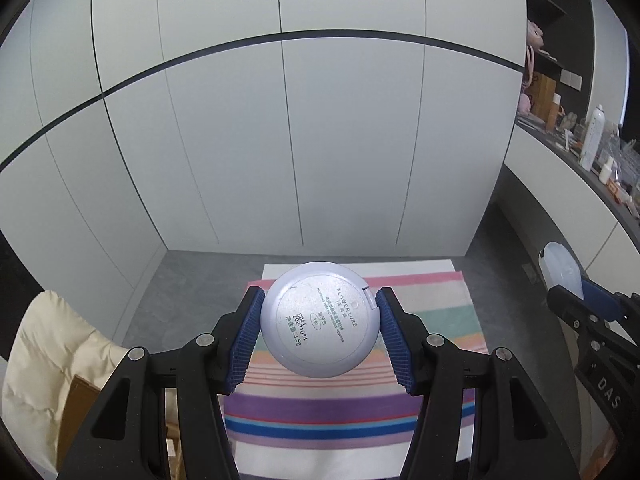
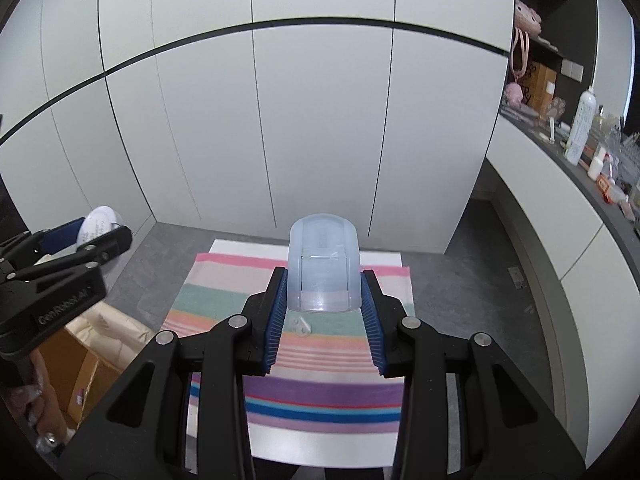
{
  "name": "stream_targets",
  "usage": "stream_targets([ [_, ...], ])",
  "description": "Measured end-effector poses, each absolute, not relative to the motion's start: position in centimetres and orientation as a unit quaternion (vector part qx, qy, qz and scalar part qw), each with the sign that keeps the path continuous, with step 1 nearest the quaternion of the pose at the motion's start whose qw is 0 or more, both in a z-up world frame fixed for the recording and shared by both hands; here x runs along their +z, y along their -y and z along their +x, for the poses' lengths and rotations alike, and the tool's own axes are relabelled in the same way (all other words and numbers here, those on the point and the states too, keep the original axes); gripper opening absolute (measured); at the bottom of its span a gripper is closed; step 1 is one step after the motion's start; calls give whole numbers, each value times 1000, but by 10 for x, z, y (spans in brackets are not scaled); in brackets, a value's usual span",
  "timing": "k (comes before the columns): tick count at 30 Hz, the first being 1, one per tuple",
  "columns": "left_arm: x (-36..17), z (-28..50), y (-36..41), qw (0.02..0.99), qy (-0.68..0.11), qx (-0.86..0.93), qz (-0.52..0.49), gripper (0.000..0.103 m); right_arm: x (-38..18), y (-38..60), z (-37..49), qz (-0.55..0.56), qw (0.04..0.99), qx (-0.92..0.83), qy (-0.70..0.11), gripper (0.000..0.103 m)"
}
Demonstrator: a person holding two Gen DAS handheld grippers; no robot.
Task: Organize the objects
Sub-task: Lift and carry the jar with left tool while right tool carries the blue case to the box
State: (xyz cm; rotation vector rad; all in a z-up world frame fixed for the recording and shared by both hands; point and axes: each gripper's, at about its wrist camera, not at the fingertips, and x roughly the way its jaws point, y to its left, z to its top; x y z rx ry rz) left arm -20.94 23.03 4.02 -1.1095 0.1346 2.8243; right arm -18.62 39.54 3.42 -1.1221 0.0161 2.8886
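While the left gripper (image 1: 320, 330) clamped a round lilac plastic compact (image 1: 319, 319), the right gripper (image 2: 325, 316) pinched a translucent blue plastic case (image 2: 323, 264); either smooth shell risked slipping onto the striped towel (image 2: 320, 392).

Grey floor (image 2: 460, 280) w/ striped towel (image 2: 320, 380); small clear clip (image 2: 301, 326) on towel.

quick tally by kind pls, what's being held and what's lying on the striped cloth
Round compacts: 1, the lavender compact in the left hand-held gripper
Translucent cases: 1, the pale blue case in the right hand-held gripper
Small clear pieces: 1, the clear piece lying on the striped cloth
Total: 3
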Motion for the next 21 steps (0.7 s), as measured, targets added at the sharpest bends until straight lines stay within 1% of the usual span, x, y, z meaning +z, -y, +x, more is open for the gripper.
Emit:
stream_targets([
  [6, 41, -180, -222, 61, -52, 929, -362, 58, 26, -401, -167, -375, 24, 927, -7, 37],
  [15, 38, -124, -217, 92, -69, 926, -358, 58, 19, -404, -110, -385, 1, 923, -32, 37],
  [21, 34, -85, -210, 112, -74, 924, -357, 58, 6, -403, -73, -391, 2, 920, -40, 37],
])
